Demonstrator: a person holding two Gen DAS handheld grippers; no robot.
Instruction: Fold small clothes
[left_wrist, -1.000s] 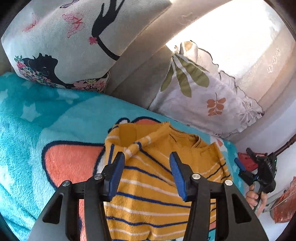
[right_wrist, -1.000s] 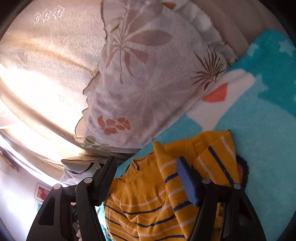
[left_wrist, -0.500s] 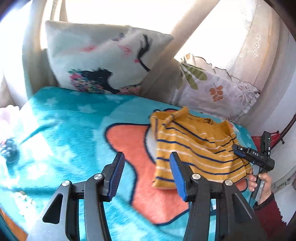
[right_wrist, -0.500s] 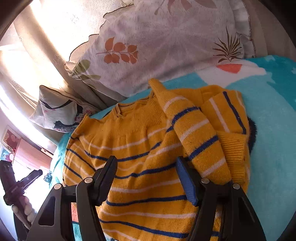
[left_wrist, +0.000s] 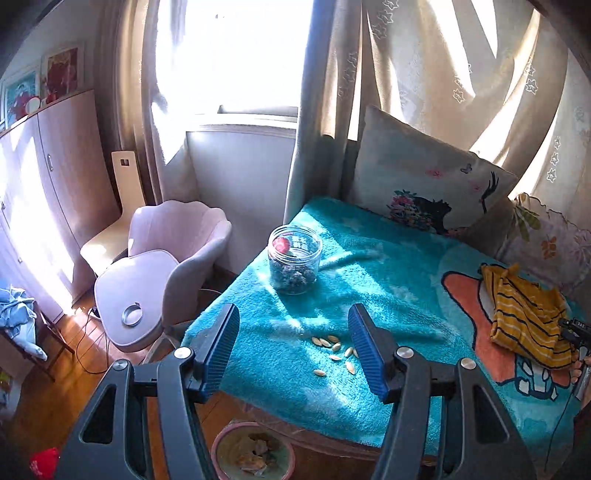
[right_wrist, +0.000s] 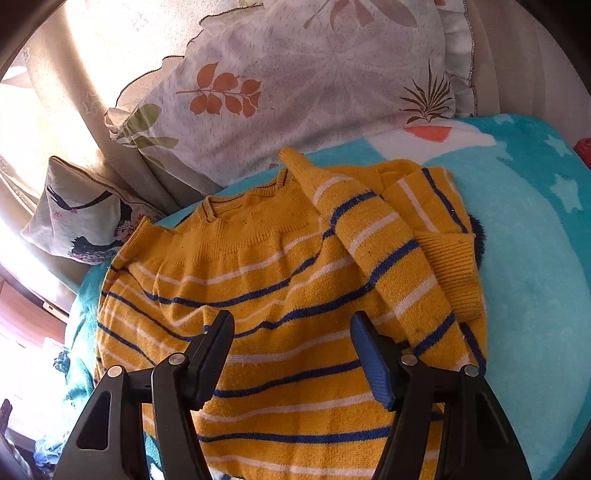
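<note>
With the right gripper (right_wrist: 291, 354) spread empty just above the sweater (right_wrist: 280, 295) and the left gripper (left_wrist: 291, 350) spread empty far off, a one-sided pinch could drag the folded sleeve (right_wrist: 373, 243) loose.

Ahead of the tool, a sunlit window (left_wrist: 236, 55) glares between pale curtains (left_wrist: 424, 74). Down to its left stand a pink shell-backed chair (left_wrist: 162, 258) and tall wardrobe doors (left_wrist: 55, 177) on wooden floor (left_wrist: 40, 402). Patterned cushions (left_wrist: 424, 184) lean ahead on the right.
</note>
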